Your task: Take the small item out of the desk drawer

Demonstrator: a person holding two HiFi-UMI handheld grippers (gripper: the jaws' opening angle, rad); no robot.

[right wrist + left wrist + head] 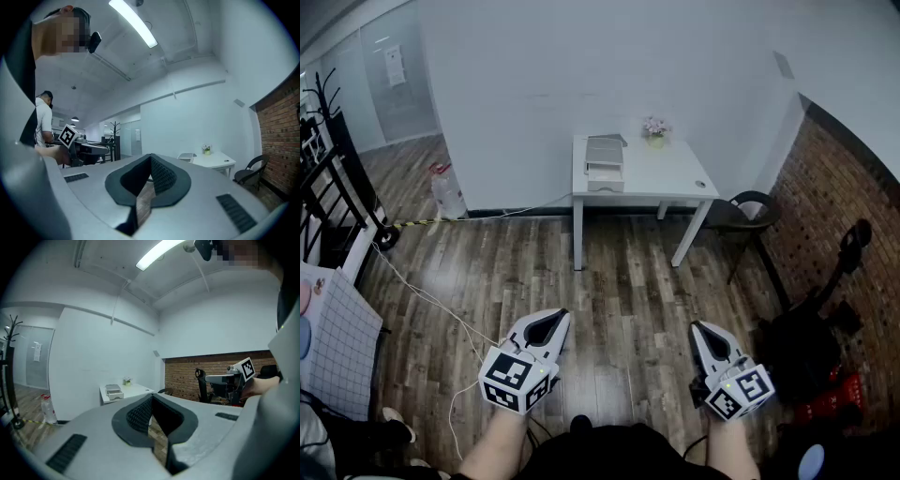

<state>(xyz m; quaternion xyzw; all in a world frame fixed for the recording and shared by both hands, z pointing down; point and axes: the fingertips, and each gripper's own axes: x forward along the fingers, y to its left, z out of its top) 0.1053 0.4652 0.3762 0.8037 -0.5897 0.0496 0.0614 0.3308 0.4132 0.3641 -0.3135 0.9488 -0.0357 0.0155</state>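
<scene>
Two claws sit low in the head view, well apart from the white surface (670,173) at the far wall. The left claw (560,316) has its jaws closed tip to tip with nothing between them, and the right claw (695,325) is closed and empty in the same way. A grey drawer unit (605,164) stands on the surface near its left edge, with a flower pot (655,131) just behind it. The small item cannot be seen from here. Between the claws and the surface lies wood floor (628,281), crossed on the left by a pale cable (422,295). A bottle (447,192) stands left of the surface. A dark chair (750,211) stands to its right, by the brick wall (834,206).
</scene>
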